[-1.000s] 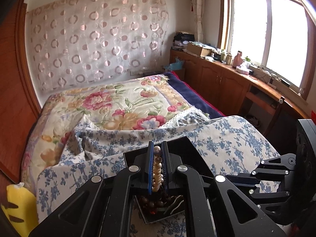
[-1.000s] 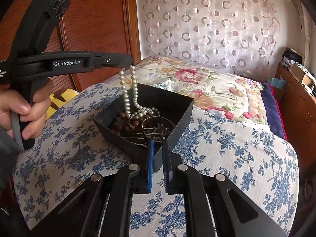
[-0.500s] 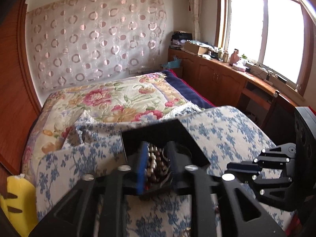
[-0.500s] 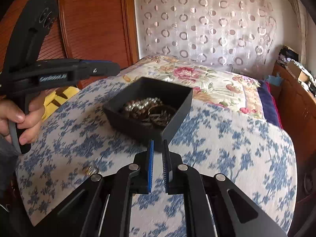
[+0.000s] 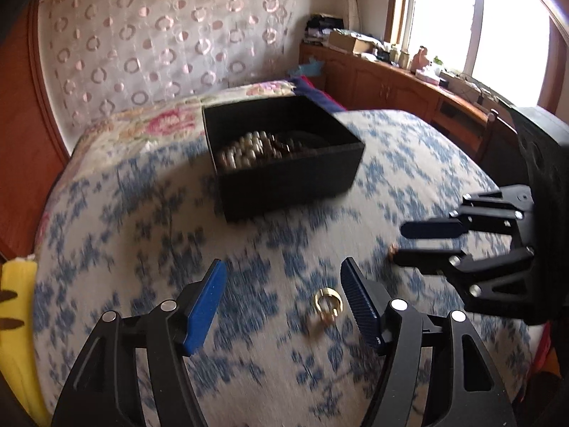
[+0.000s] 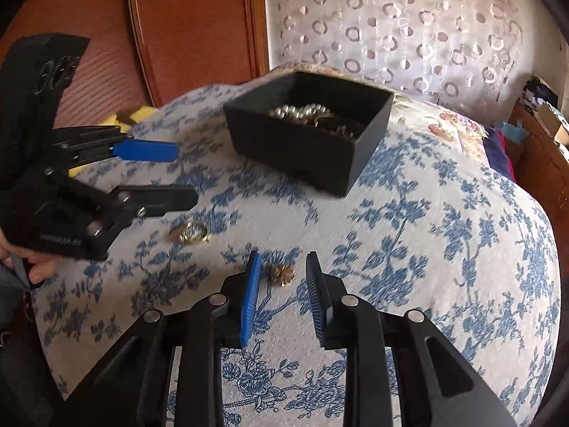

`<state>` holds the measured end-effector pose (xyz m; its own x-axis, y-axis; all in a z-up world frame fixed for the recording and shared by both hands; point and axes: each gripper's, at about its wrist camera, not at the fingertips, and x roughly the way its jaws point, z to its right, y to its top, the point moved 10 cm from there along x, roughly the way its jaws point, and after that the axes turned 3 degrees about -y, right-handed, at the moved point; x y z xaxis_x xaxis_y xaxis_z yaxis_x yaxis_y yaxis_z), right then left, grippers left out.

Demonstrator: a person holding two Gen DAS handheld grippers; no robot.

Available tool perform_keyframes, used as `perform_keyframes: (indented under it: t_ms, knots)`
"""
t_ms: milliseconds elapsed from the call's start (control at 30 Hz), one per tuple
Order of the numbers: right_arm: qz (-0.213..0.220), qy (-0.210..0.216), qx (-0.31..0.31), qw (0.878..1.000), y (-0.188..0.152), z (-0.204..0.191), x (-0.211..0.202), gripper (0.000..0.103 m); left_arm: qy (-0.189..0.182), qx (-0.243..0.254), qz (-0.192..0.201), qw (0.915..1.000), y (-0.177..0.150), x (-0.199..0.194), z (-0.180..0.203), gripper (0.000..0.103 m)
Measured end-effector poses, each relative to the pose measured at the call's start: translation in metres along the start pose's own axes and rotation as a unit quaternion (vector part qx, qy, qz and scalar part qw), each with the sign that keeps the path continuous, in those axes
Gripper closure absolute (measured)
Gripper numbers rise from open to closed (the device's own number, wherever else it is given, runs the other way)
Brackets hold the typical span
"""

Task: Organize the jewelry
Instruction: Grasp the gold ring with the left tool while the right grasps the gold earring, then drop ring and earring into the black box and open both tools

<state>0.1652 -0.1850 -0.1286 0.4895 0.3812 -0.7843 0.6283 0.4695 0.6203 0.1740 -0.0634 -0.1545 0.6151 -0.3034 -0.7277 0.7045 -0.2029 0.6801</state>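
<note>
A black box [image 5: 284, 174] [image 6: 306, 142] on the blue-flowered cloth holds a pearl necklace [image 5: 245, 149] [image 6: 302, 112] and dark beads. My left gripper [image 5: 284, 277] [image 6: 185, 174] hangs low over the cloth, its jaws opening, and gold rings [image 5: 328, 304] [image 6: 189, 232] lie loose on the cloth between them, near the right finger. My right gripper [image 6: 282, 267] [image 5: 400, 243] is also opening, low over a small gold flower-shaped piece [image 6: 281, 274] that lies between its fingertips, untouched.
The cloth [image 6: 426, 249] covers a rounded bed surface that falls away at the edges. A yellow object [image 5: 17, 313] sits at the left edge. A wooden headboard [image 6: 177, 28] and a patterned curtain [image 5: 160, 42] stand behind; a person's hand [image 6: 39, 270] holds the left gripper.
The left gripper let the pearl necklace down into the box, opened, and came back and down toward the gold rings. The right gripper sank toward the flower piece and parted its jaws.
</note>
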Motion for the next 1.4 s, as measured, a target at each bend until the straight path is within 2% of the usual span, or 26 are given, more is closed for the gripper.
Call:
perform_keyframes:
  t_ms: [100,133,167,267,333,400,533,600,833,1133,1400]
  knots:
    - [-0.013,-0.013,-0.012,1.000,-0.004,-0.001,0.007,0.075,-0.008,0.000,-0.006,0.9999,-0.010,0.000,0.006,0.039]
    - [-0.012,-0.014,-0.015,1.000,-0.004,-0.001,0.007,0.077,-0.011,0.003,-0.010,0.9999,-0.013,0.000,0.009,0.039]
    - [-0.012,-0.014,-0.018,1.000,-0.004,-0.002,0.007,0.086,-0.013,0.007,-0.013,0.9998,-0.015,0.001,0.011,0.039]
    - [-0.008,-0.012,-0.015,1.000,-0.002,0.001,0.005,0.086,-0.016,0.016,-0.021,0.9995,-0.020,0.004,0.019,0.039]
    - [-0.004,-0.012,-0.010,1.000,0.000,0.005,0.002,0.086,-0.019,0.022,-0.024,0.9993,-0.020,0.005,0.024,0.044]
    - [0.002,-0.013,-0.004,1.000,0.001,0.009,-0.001,0.086,-0.020,0.025,-0.028,0.9991,-0.021,0.007,0.027,0.055]
    - [0.007,-0.016,0.000,1.000,0.004,0.012,-0.006,0.086,-0.017,0.029,-0.033,0.9989,-0.024,0.011,0.028,0.068]
    - [0.010,-0.016,0.000,1.000,0.005,0.013,-0.008,0.086,-0.012,0.036,-0.031,0.9988,-0.025,0.012,0.029,0.084]
    - [0.030,-0.018,0.000,0.999,0.023,0.017,-0.016,0.086,-0.012,0.024,-0.020,0.9994,-0.016,0.006,0.021,0.084]
    - [0.086,-0.027,0.012,0.996,0.088,0.037,-0.023,0.086,0.005,0.009,0.038,0.9992,0.046,-0.010,-0.001,0.084]
    - [0.082,-0.021,0.023,0.996,0.116,0.048,0.003,0.086,0.017,-0.012,0.063,0.9978,0.086,-0.006,-0.026,0.084]
